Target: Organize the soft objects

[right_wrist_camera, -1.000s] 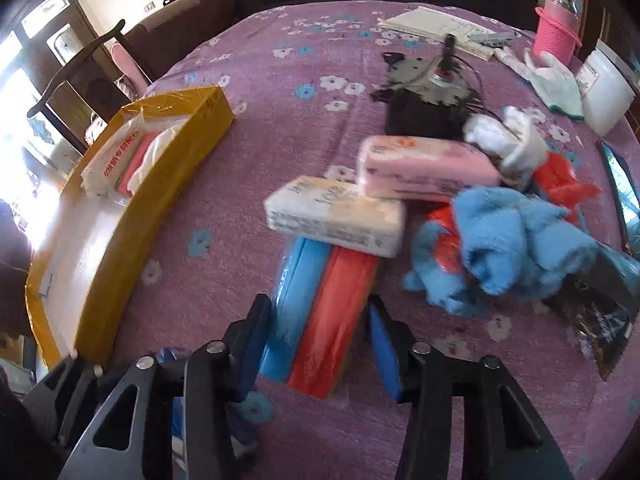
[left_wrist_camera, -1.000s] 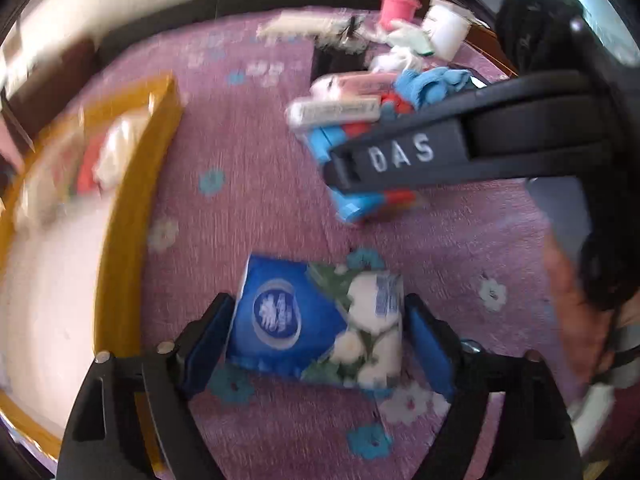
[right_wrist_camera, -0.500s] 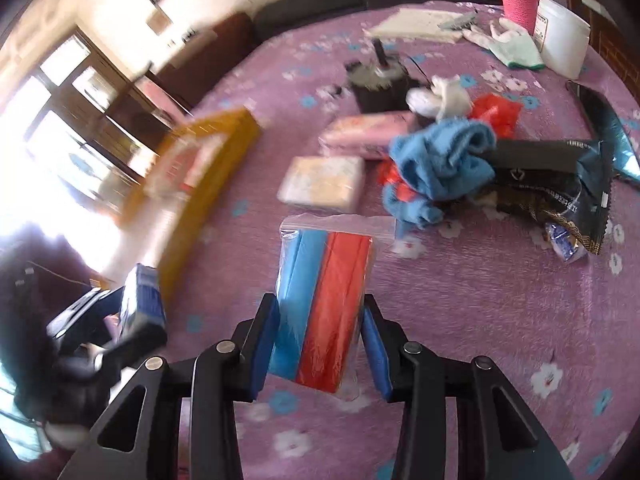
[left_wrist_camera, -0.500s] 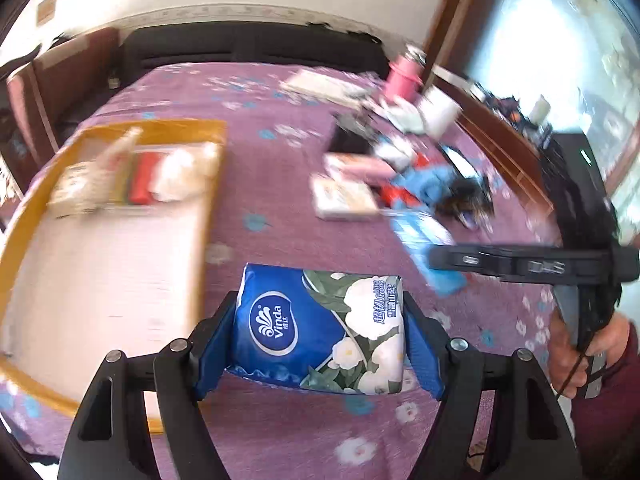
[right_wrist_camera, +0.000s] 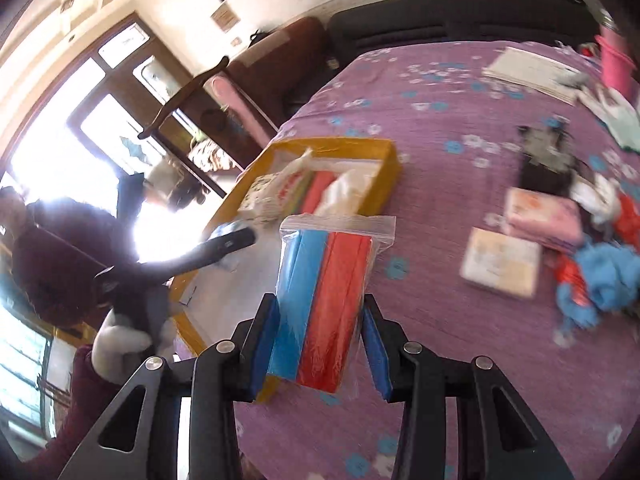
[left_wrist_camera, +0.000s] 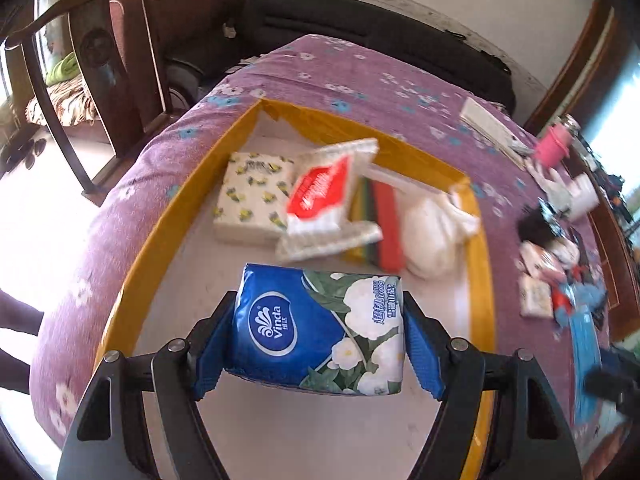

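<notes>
Left tongs (left_wrist_camera: 318, 346) now over yellow tray (left_wrist_camera: 160, 236) clamping tissue pack (left_wrist_camera: 320, 336), right tongs (right_wrist_camera: 320, 344) pinching bagged cloths (right_wrist_camera: 324, 300)

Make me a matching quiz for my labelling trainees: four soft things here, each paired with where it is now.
Things:
1. Vinda pack
2. zip bag
3. white bag
4. blue cloth

Places:
A. loose on the purple cover
B. in the left gripper
C. inside the yellow tray
D. in the right gripper

Pairs: 1-B, 2-D, 3-C, 4-A
</notes>
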A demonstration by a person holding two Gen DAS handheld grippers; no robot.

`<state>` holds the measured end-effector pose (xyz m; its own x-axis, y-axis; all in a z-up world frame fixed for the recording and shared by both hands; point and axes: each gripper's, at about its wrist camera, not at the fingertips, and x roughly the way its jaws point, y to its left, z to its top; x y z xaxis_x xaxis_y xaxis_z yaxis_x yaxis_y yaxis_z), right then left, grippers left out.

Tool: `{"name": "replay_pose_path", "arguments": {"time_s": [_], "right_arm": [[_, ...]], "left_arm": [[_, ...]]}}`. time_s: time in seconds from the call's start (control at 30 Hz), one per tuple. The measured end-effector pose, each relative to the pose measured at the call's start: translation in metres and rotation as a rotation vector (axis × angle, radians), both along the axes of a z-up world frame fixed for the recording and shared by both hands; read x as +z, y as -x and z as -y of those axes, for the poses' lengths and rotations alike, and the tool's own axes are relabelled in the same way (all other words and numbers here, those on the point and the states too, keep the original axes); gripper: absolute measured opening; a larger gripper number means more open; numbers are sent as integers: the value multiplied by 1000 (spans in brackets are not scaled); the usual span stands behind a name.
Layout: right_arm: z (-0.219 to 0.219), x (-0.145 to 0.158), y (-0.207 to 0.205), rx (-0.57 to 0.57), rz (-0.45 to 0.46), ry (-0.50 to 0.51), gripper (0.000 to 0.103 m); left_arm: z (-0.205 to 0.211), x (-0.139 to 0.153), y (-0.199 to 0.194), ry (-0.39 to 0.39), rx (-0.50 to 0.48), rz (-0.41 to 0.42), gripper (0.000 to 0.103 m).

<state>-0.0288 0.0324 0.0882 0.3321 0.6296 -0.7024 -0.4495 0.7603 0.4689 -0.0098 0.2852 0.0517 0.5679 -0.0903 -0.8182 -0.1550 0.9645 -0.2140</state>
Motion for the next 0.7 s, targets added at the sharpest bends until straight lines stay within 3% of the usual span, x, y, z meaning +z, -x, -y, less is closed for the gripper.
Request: {"name": "replay_pose_path", "arguments": {"time_s": [0.07,0.17,0.27,0.37,0.47,0.57,0.7], "right_arm": [[-28,-2,-8,28,-3,29,45],[-66,-12,-23,57,-13,84,45],[-96,-23,-36,70,8,172,45],[-117,-32,-46,61,48,251,49],[-121,-37,-52,54,68,270,59],[-107,-29,-48,33,71,209,68],[-71,-13,-35,-16,105,161,70]], "left_arm": [[-5,-9,-16,18,12,-19,77],[-19,-19,-25,104,30,-56,78],[-29,-17,-13,175,28,-38,81],[-37,-5,4,197,44,0,81],[-41,14,27,195,62,69,81],[-38,32,53,159,63,158,83],[-24,40,79,151,78,212,84]]}}
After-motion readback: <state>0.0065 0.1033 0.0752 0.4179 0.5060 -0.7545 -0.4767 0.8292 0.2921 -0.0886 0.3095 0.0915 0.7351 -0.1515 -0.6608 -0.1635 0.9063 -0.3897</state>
